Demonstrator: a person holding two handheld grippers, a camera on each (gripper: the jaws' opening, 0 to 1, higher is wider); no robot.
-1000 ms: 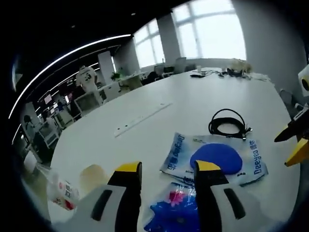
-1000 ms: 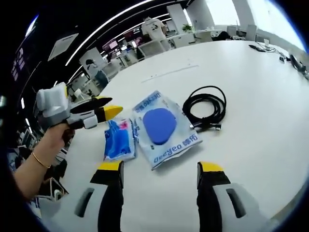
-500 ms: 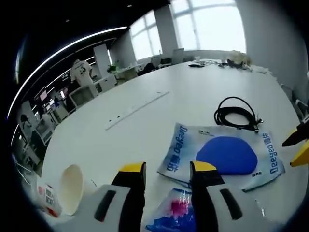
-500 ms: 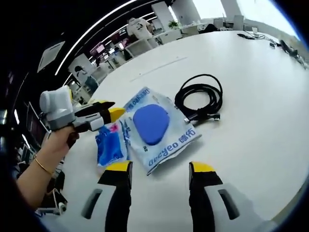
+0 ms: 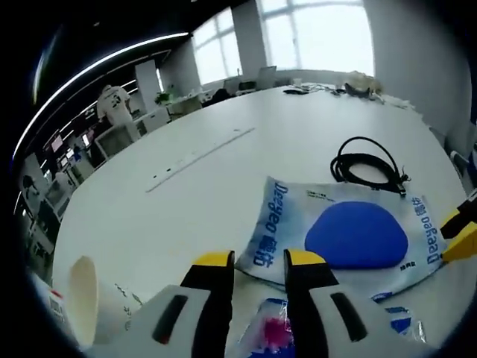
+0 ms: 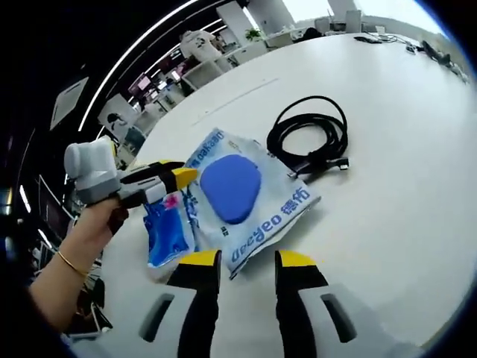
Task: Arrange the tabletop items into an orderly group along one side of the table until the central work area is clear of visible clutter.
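A white Deeyeo bag (image 5: 350, 235) (image 6: 238, 190) with a blue round pad inside lies flat on the white table (image 5: 186, 186). A small blue packet (image 5: 272, 332) (image 6: 168, 227) lies against its edge. A black cable coil (image 5: 365, 168) (image 6: 309, 138) rests just beyond the bag. My left gripper (image 5: 259, 261) (image 6: 182, 173) hovers over the seam between packet and bag, jaws narrow but apart. My right gripper (image 6: 248, 259) (image 5: 460, 227) sits at the bag's near corner, its jaws narrow with a gap.
A paper cup (image 5: 82, 294) lies on its side near the table edge, beside a labelled item (image 5: 54, 309). A long slotted strip (image 5: 197, 160) (image 6: 235, 101) runs across the table. Cables and clutter (image 5: 350, 89) sit at the far end. A hand (image 6: 93, 224) holds the left gripper.
Both grippers' jaws have narrowed steadily. The left gripper has dropped closer to the packet and bag edge. The right gripper has come in toward the bag's near corner.
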